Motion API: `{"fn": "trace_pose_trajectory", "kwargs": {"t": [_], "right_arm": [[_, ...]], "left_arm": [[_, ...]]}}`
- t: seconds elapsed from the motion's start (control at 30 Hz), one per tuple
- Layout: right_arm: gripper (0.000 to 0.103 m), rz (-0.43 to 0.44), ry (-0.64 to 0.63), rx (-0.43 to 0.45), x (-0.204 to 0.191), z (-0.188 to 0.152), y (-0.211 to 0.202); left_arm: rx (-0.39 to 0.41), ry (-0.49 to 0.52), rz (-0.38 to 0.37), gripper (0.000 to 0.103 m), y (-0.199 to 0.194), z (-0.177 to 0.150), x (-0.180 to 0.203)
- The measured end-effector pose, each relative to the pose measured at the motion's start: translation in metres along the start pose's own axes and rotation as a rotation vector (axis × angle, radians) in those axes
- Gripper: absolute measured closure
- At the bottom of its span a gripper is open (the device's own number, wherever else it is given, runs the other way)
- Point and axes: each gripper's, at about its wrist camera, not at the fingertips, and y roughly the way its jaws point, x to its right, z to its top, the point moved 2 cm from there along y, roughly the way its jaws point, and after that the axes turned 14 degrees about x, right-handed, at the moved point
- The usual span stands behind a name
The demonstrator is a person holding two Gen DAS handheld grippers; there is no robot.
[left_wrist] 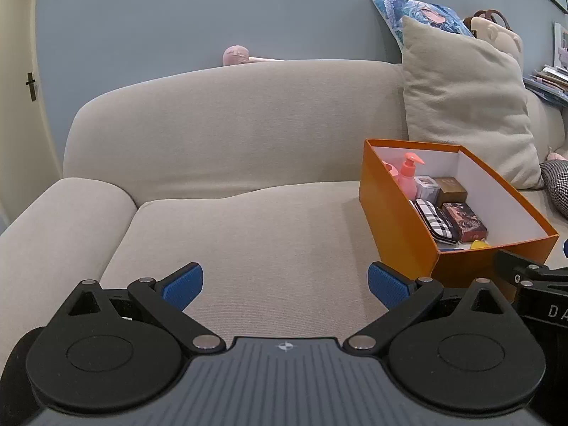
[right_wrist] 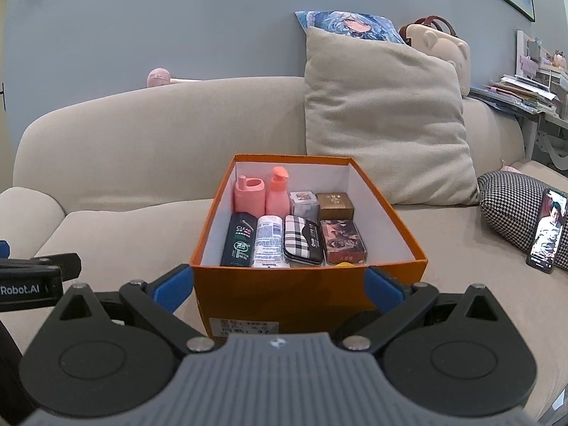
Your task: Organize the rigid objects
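An orange box (right_wrist: 309, 291) with white inner walls stands on the beige sofa seat. In it are a pink cup (right_wrist: 249, 196), a pink pump bottle (right_wrist: 277, 193), a dark shampoo bottle (right_wrist: 239, 239), a white bottle (right_wrist: 268, 241), a plaid case (right_wrist: 302, 240), a gold box (right_wrist: 334, 205) and a brown picture box (right_wrist: 342, 240). My right gripper (right_wrist: 279, 289) is open and empty, its blue fingers spread before the box's near wall. My left gripper (left_wrist: 285, 285) is open and empty over the bare seat, left of the box (left_wrist: 397, 227).
A beige pillow (right_wrist: 383, 120) leans on the sofa back behind the box. A houndstooth cushion (right_wrist: 511, 209) and a lit phone (right_wrist: 546, 230) lie at the right. The sofa armrest (left_wrist: 53, 227) is at the left. A shelf with papers (right_wrist: 514, 96) stands far right.
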Motion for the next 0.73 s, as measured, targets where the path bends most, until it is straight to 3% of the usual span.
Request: {"fn": "trace_pose_trajectory", "kwargs": {"t": [0.73], "right_arm": [[0.002,-0.001,-0.001,-0.013,-0.0016,-0.0032,0.003]], "left_arm": [[0.012,-0.007,-0.005,0.0,-0.0037,0.0013,0.0019]]}}
